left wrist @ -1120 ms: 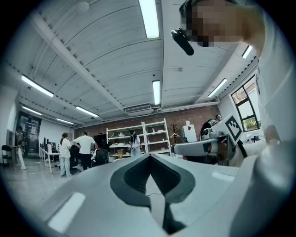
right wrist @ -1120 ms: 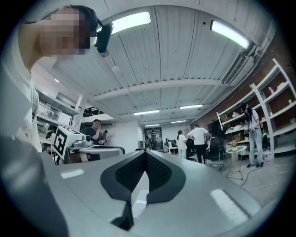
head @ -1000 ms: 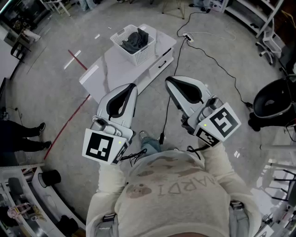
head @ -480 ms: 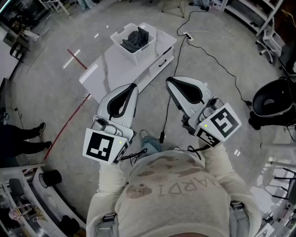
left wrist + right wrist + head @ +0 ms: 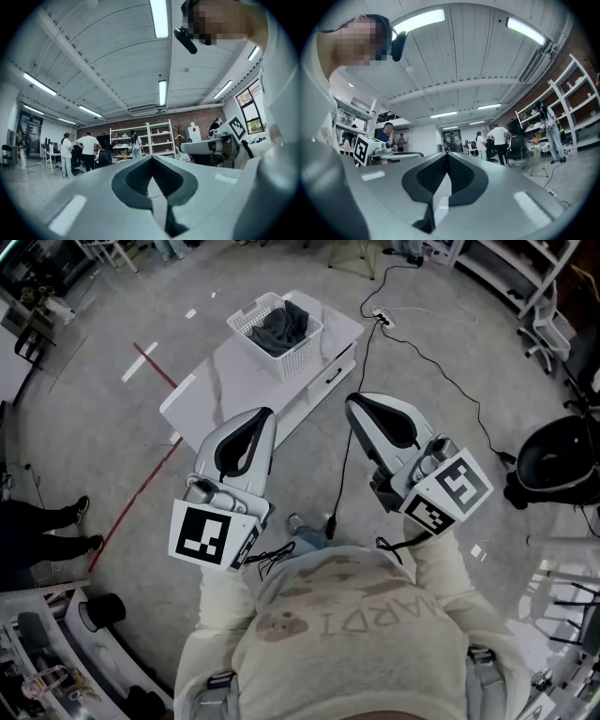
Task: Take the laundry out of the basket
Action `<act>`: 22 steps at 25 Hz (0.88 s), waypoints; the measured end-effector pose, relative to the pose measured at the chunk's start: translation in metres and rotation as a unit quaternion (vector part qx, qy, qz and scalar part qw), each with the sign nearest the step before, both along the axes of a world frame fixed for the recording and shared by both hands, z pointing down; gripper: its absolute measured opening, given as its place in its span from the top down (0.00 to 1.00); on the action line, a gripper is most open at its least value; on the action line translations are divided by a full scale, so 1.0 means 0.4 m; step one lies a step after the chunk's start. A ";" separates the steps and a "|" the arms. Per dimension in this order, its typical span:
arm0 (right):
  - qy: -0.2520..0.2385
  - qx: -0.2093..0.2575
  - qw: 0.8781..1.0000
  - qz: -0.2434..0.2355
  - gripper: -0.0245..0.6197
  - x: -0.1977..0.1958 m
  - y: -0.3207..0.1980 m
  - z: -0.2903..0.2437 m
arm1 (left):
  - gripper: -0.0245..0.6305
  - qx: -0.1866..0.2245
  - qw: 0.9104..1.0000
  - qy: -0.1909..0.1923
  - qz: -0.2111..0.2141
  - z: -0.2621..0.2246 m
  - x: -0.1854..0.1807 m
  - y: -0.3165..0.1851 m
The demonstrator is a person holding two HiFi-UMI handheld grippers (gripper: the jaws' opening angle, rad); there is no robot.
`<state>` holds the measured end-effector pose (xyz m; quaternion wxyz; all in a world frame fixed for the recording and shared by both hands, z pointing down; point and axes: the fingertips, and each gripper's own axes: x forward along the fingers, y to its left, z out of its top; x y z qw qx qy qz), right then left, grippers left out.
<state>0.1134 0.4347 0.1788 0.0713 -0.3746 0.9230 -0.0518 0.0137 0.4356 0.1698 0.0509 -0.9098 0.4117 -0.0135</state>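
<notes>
A white slatted laundry basket [image 5: 298,350] stands at the far end of a low white table [image 5: 234,381] in the head view. Dark grey laundry [image 5: 279,326] lies bunched inside it. My left gripper [image 5: 269,412] and my right gripper [image 5: 351,399] are held level side by side above the floor, well short of the table and basket. Both are shut with nothing between the jaws. The tips meet in the left gripper view [image 5: 152,157] and in the right gripper view [image 5: 446,154]. Neither gripper view shows the basket.
A black cable [image 5: 349,456] runs from a power strip [image 5: 382,318] across the floor between my grippers. A red tape line [image 5: 131,502] crosses the floor at left. A black chair [image 5: 555,454] stands at right. A person's legs [image 5: 47,521] show at the left edge.
The table and basket have shifted slightly right and nearer in the head view. My right gripper has drifted a little right. Both grippers stay shut and empty.
</notes>
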 end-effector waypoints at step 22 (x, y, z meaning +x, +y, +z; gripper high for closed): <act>-0.012 -0.003 1.000 0.015 0.92 -0.080 -0.354 0.009 | 0.96 -0.006 1.000 0.020 0.015 0.022 -0.093 -0.368</act>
